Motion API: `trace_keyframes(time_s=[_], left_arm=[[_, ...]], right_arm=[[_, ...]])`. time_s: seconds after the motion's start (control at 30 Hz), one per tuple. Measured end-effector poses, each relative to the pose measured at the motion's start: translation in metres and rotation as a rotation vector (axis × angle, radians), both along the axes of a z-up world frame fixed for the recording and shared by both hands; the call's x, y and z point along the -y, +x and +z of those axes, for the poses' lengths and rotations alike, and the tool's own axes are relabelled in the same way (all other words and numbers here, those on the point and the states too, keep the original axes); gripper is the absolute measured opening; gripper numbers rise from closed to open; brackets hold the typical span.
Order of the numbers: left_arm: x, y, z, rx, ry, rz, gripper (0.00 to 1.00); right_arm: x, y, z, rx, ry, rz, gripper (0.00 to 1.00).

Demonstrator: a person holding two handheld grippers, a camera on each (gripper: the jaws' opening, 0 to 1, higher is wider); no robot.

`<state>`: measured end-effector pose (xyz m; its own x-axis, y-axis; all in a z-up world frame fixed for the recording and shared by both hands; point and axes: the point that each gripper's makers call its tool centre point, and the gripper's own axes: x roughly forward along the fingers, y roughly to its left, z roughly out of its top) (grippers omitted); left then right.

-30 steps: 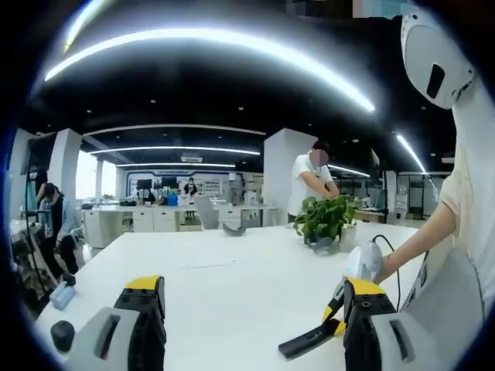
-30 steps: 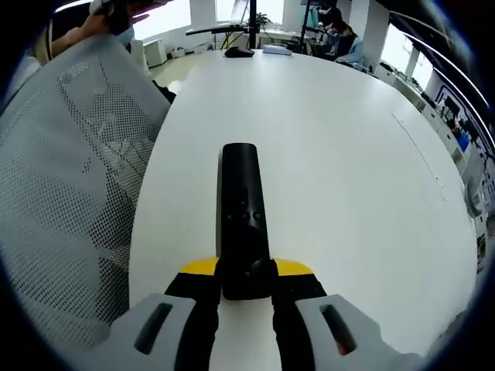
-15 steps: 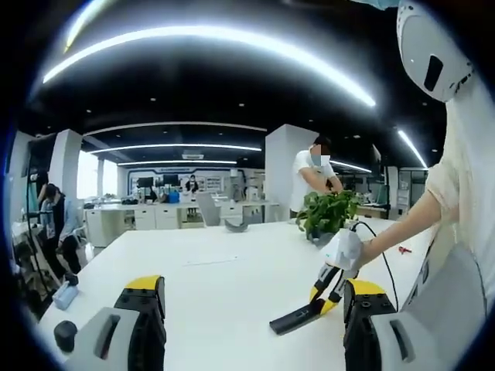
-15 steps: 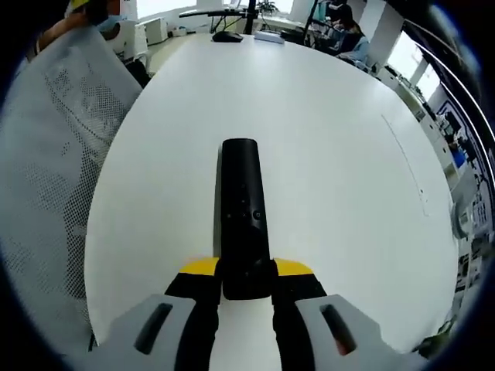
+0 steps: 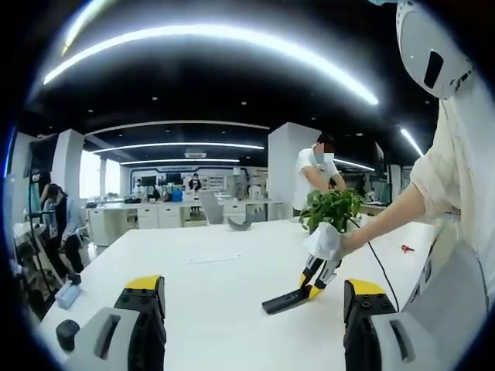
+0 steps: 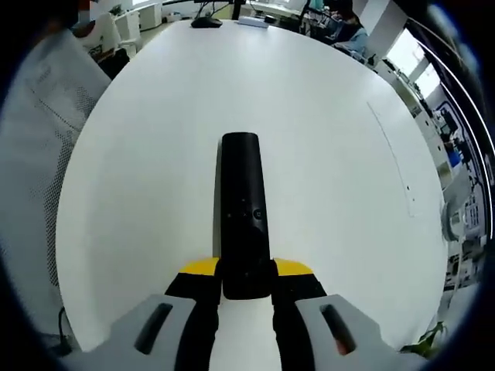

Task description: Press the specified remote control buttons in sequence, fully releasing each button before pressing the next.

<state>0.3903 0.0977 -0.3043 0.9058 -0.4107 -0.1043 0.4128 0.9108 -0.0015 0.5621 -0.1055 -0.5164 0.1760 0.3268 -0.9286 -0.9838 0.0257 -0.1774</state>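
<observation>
Right tool (image 6: 246,287) clamps the near end of the black remote (image 6: 243,209) at bottom centre of the right gripper view, held over the white tabletop (image 6: 332,154). Left tool (image 5: 251,309) stands wide, nothing between its jaws — the remote shows right of centre there (potted plant (image 5: 332,209) beyond).

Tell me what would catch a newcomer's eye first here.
The black remote control, clamped at its near end in the right claw and held out over the white table. In the left gripper view that same remote juts from the right claw above the table, beside a potted plant, while the left claw stands open with nothing in it.
</observation>
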Motion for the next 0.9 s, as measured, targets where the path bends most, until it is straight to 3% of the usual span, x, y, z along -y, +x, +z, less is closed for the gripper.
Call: trace_keyframes(time_s=[0.37, 0.53, 0.67, 0.77, 0.9], left_arm=[[-0.001, 0.001, 0.000, 0.003, 0.006, 0.004, 1.00], [-0.001, 0.001, -0.002, 0.000, 0.024, 0.003, 1.00], [0.000, 0.001, -0.002, -0.001, 0.028, 0.001, 1.00], [-0.001, 0.001, -0.003, -0.002, 0.030, 0.005, 1.00], [-0.002, 0.001, -0.002, 0.001, 0.031, 0.008, 1.00]], right_arm=[[0.006, 0.026, -0.002, 0.024, -0.038, -0.012, 0.24], [0.009, 0.027, -0.001, 0.020, -0.036, -0.039, 0.25], [0.012, 0.027, -0.002, 0.056, -0.047, -0.020, 0.24], [0.012, 0.025, 0.004, 0.064, -0.017, -0.051, 0.24], [0.012, 0.023, 0.017, 0.086, 0.106, -0.147, 0.27]])
